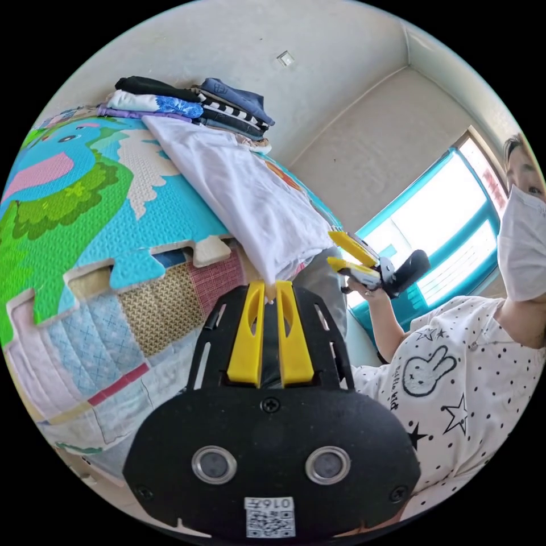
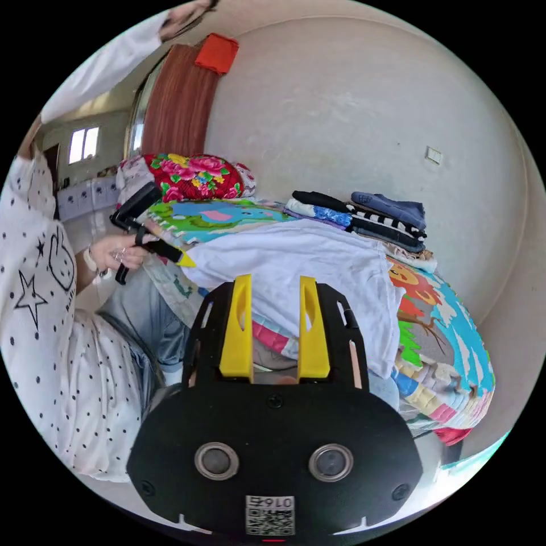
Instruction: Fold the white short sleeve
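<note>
White short sleeve (image 2: 318, 256) lying on the foam mat (image 1: 85, 187): left gripper (image 1: 271, 290) nipping its near hem, right gripper (image 2: 275, 287) open beside it and best closed on the matching corner before lifting evenly.

We find little that can be read. A white sticker (image 1: 270, 516) sits low on the black body of the left gripper (image 1: 272, 287), and its twin (image 2: 270, 515) sits on the right gripper (image 2: 276, 281). Each carries a square code and a short line of characters above it, which we leave unread. On the person's dotted top (image 1: 455, 398), a small line of lettering (image 1: 393, 399) runs beside a rabbit drawing, too small for us to make out. Red marks at the window's upper pane (image 1: 493, 182) are washed out.
</note>
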`<move>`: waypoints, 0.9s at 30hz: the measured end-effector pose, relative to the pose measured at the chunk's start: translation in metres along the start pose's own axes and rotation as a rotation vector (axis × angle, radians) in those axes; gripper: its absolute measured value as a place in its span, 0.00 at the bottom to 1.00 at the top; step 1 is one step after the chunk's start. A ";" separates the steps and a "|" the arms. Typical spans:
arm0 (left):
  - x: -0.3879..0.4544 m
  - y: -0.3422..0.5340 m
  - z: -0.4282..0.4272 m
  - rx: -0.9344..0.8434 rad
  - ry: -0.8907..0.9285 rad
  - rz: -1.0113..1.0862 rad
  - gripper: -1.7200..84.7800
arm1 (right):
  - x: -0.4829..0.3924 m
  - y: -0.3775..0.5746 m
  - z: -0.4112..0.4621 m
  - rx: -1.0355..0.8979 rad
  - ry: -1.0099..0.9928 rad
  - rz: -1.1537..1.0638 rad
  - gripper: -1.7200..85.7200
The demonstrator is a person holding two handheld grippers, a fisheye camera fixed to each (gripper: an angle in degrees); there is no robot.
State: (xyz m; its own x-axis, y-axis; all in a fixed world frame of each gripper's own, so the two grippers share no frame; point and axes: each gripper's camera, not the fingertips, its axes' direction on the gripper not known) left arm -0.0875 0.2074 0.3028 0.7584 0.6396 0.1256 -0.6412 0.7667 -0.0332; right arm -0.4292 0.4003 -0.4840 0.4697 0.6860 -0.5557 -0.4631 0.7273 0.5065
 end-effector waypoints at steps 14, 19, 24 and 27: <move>0.004 0.003 0.017 -0.032 -0.043 0.002 0.01 | -0.044 -0.111 -0.058 -0.210 0.436 -0.498 0.15; 0.004 0.002 0.017 -0.034 -0.079 -0.002 0.01 | -0.030 -0.133 -0.081 -0.242 0.468 -0.522 0.06; 0.010 0.000 0.006 -0.031 -0.101 0.028 0.01 | 0.002 -0.149 -0.120 -0.224 0.529 -0.505 0.02; 0.005 0.001 0.010 -0.066 -0.120 0.015 0.01 | 0.017 -0.152 -0.135 -0.247 0.432 -0.515 0.02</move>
State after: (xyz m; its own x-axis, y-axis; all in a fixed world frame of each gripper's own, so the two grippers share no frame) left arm -0.0856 0.2102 0.3129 0.7266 0.6428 0.2424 -0.6403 0.7615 -0.1001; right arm -0.4524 0.2994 -0.6594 0.3587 0.1505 -0.9212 -0.4435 0.8959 -0.0263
